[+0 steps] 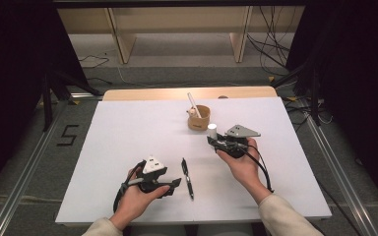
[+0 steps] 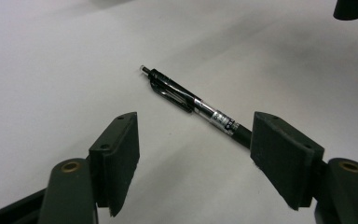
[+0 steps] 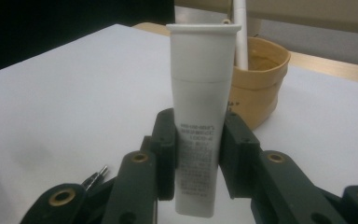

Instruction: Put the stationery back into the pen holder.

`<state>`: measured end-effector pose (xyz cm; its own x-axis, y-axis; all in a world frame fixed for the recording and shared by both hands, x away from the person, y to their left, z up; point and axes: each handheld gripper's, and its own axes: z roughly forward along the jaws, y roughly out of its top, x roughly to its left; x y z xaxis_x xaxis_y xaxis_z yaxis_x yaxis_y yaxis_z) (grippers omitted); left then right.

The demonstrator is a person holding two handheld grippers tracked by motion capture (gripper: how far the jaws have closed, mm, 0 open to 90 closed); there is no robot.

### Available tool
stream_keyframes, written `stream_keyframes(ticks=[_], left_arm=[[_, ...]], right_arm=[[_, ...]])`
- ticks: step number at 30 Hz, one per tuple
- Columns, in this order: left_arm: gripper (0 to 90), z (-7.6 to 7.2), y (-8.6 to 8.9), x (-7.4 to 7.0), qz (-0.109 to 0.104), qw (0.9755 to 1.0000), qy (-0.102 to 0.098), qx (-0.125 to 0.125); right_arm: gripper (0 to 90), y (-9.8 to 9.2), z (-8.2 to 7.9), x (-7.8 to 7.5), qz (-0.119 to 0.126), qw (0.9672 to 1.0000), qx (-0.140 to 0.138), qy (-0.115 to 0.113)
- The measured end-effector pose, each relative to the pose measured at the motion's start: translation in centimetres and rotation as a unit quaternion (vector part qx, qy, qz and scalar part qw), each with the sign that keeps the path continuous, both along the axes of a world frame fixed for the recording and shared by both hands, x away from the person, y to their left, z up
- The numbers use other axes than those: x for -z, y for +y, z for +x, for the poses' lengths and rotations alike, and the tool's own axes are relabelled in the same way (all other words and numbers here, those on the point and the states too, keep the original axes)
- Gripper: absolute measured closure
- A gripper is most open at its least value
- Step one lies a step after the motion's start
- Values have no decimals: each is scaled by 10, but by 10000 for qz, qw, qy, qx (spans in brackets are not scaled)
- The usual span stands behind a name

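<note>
On the white bench [image 1: 128, 128], high view: right gripper [image 1: 215, 140] carries a white tube [image 1: 211, 129] just short of the tan cup [image 1: 199, 118]; black pen [image 1: 187, 178] lies beside the left gripper [image 1: 176, 183].

Left gripper view: fingers [image 2: 116, 154] released, pen [image 2: 193, 103] lying slantwise ahead, unheld.

Right gripper view: fingers [image 3: 235, 144] clenched on the upright tube [image 3: 200, 107], cap uppermost, fine print low down; cup [image 3: 261, 79] just behind.

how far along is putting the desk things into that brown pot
Done: one white stick-like item already stands in the brown pot. In hand: the right gripper is clamped on an upright white tube near the pot. Left: the black pen lies on the table, the open left gripper facing it.
</note>
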<state>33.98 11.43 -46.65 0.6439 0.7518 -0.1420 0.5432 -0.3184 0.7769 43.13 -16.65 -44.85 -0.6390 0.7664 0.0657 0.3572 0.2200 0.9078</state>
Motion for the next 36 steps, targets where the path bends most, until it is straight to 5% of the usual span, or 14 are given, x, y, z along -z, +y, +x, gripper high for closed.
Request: stream_keyframes(ticks=[36], left_arm=[[314,0,-2,2,25,10000,32,38]], right_arm=[[697,18,55,-13,-25,9992,392,-25]])
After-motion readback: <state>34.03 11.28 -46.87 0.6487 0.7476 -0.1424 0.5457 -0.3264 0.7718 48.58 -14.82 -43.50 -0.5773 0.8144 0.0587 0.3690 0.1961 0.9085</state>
